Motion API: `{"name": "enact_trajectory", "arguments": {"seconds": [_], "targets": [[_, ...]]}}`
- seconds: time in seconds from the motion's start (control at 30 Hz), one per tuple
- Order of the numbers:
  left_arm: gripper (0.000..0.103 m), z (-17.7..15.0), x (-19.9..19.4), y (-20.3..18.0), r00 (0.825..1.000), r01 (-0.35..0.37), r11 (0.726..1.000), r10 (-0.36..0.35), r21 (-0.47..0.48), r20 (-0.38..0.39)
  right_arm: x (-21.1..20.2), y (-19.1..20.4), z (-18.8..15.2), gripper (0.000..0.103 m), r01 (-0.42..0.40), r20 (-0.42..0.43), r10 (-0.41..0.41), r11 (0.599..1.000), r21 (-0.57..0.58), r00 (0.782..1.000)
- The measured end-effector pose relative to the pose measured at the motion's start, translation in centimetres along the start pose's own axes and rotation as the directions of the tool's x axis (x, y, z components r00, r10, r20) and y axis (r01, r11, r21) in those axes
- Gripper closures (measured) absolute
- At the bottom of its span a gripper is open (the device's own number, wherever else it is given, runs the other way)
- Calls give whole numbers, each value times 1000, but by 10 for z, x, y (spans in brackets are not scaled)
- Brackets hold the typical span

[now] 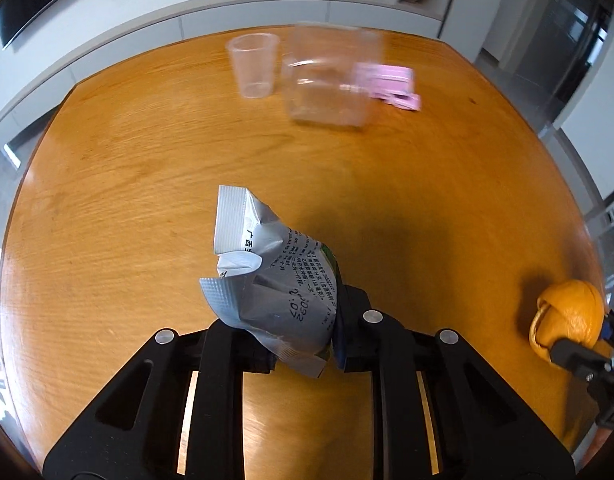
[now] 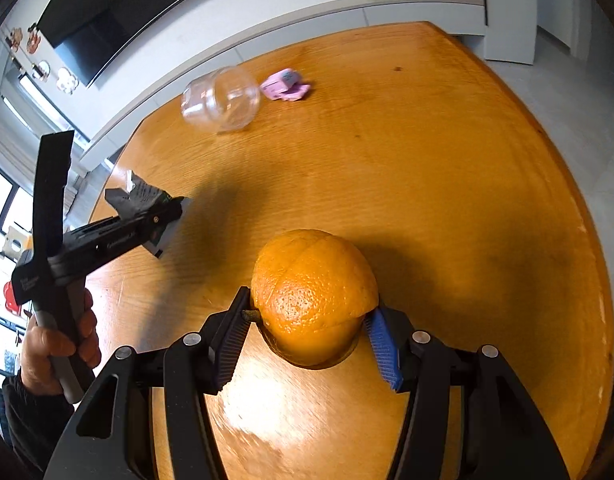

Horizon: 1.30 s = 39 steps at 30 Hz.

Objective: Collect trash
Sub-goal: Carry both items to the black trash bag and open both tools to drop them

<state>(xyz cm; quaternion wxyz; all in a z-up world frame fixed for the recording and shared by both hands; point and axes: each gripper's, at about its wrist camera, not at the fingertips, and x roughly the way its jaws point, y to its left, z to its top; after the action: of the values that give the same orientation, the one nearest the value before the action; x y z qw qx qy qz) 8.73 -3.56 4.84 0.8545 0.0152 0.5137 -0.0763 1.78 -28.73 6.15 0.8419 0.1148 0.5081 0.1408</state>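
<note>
The left gripper point(image 1: 303, 344) pinches a crumpled foil packet point(image 1: 267, 280) above the table's point(image 1: 127, 160) near edge: light and limp, best held by its bunched body. The right gripper point(image 2: 307, 332) clamps an orange peel point(image 2: 313, 292) near the right edge; it looks hollow and crushable, so squeeze gently.

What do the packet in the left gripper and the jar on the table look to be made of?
Packet: likely foil-lined plastic film; matte silver, sharp creases, crimped seal edges, printed text. Jar: clear, probably plastic; the table shows through its walls.
</note>
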Motion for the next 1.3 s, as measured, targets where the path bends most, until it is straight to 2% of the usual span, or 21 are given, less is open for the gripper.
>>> {"name": "enact_trajectory", "arguments": {"seconds": [0.13, 0.3, 0.47, 0.63, 0.73, 0.93, 1.0, 1.17, 1.3], "targets": [[84, -10, -11, -45, 999, 42, 997, -43, 65, 12, -20, -26, -12, 46, 19, 25, -20, 999, 40, 999], [84, -26, -23, -122, 994, 103, 982, -106, 159, 11, -57, -61, -38, 46, 52, 55, -57, 994, 93, 997], [84, -40, -33, -204, 984, 171, 949, -176, 264, -3, -92, -103, -62, 46, 86, 86, -102, 983, 164, 991], [84, -57, -44, -287, 971, 232, 903, -238, 362, -28, -126, -146, -91, 46, 125, 112, -156, 960, 249, 981], [84, -69, -52, -337, 961, 265, 864, -273, 427, -46, -153, -178, -117, 46, 157, 127, -207, 934, 321, 970], [84, -101, -68, -438, 934, 337, 755, -342, 562, -100, -199, -239, -173, 46, 219, 123, -304, 864, 453, 945], [84, -106, -66, -463, 925, 359, 725, -358, 588, -122, -216, -262, -194, 46, 247, 108, -343, 829, 503, 933], [84, -142, -66, -529, 899, 418, 628, -389, 657, -200, -246, -312, -240, 46, 300, 61, -423, 729, 616, 904], [84, -172, -56, -575, 891, 437, 552, -374, 710, -257, -268, -342, -274, 46, 331, 19, -474, 643, 691, 880]]}}
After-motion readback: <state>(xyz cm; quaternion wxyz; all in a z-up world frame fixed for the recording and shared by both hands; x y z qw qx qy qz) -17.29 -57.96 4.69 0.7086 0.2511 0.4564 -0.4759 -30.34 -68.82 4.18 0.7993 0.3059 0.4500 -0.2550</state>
